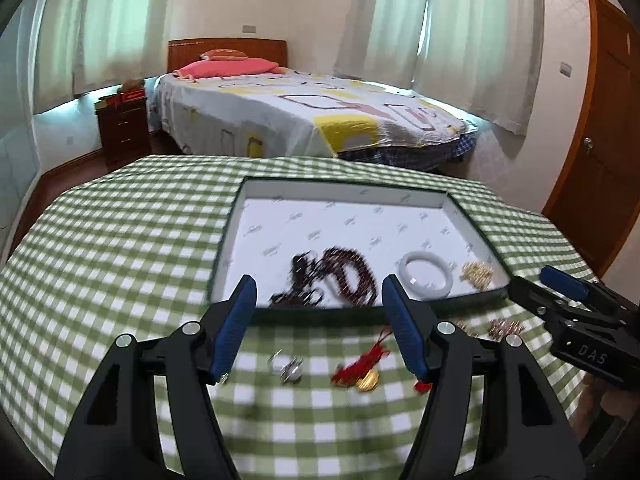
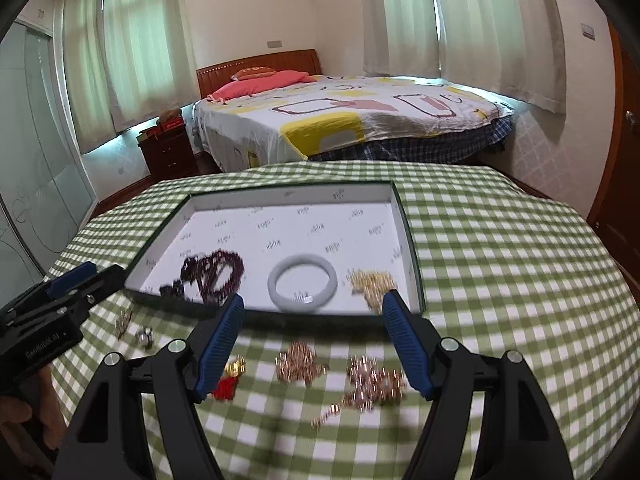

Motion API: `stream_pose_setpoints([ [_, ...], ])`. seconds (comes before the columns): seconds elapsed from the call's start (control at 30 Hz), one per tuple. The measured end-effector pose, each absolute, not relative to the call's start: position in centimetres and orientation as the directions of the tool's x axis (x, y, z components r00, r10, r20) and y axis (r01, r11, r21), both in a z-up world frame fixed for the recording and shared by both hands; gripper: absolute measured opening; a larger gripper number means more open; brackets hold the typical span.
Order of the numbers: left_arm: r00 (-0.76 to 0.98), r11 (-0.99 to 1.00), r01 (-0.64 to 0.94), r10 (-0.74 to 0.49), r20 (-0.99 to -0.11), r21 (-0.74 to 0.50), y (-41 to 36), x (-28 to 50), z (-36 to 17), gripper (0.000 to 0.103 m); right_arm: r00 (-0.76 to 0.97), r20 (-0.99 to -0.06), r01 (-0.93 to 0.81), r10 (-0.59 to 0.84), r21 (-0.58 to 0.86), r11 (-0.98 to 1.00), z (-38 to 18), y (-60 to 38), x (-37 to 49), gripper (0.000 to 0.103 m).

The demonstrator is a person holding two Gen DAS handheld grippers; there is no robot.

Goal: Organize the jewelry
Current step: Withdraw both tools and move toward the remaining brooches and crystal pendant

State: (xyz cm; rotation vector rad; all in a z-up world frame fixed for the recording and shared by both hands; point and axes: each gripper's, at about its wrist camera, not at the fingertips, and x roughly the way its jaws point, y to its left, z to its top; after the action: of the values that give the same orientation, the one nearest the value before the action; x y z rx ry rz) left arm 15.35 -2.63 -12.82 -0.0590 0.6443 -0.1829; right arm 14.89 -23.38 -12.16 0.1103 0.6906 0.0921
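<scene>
Now, halfway there by the look of it: the tray (image 2: 408,240) on the checked cloth (image 2: 500,264) already holds dark red beads (image 2: 218,272), a white bangle (image 2: 303,283) and a gold chain (image 2: 370,282) along its near edge. Left on the cloth, just before the tray: a silvery piece (image 1: 290,370), a red tassel with a gold charm (image 1: 360,372), and two rose-gold chains (image 2: 300,362) lying in loose, blurred heaps, one trailing a tail. Left gripper (image 1: 318,330) hangs over the tassel, fingers spread, gripping nothing. Right gripper (image 2: 312,344) hangs over the chains, likewise spread and empty. I'd guess four pieces remain.
</scene>
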Motion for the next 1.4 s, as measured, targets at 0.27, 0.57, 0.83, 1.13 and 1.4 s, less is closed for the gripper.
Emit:
stream_pose_setpoints([
  [0.27, 0.781, 0.992, 0.076, -0.12, -0.613, -0.097, -0.2, 12.2, -14.6, 0.064, 0.761, -0.642, -0.02, 0.098, 0.128, 0.992, -14.1, -23.3, 11.5, 0.07],
  [0.57, 0.755, 0.995, 0.009, -0.071, -0.651, -0.097, 1.9, 10.5, -16.4, 0.064, 0.739, -0.668, -0.015, 0.085, 0.11, 0.994, -15.6, -23.1, 10.2, 0.07],
  [0.83, 0.756, 0.995, -0.016, -0.053, -0.653, -0.1, 2.7, 11.1, -16.6, 0.064, 0.723, -0.69, 0.038, 0.039, 0.097, 0.995, -15.9, -24.5, 12.2, 0.069],
  [1.13, 0.741, 0.994, -0.031, -0.047, -0.67, -0.104, 2.9, 12.3, -17.3, 0.064, 0.659, -0.752, 0.07, 0.031, 0.102, 0.992, -17.5, -26.2, 15.7, 0.068],
  [1.4, 0.731, 0.995, -0.023, -0.048, -0.68, -0.096, 2.5, 12.7, -17.9, 0.064, 0.626, -0.779, 0.052, 0.034, 0.085, 0.995, -18.6, -26.0, 16.0, 0.049],
])
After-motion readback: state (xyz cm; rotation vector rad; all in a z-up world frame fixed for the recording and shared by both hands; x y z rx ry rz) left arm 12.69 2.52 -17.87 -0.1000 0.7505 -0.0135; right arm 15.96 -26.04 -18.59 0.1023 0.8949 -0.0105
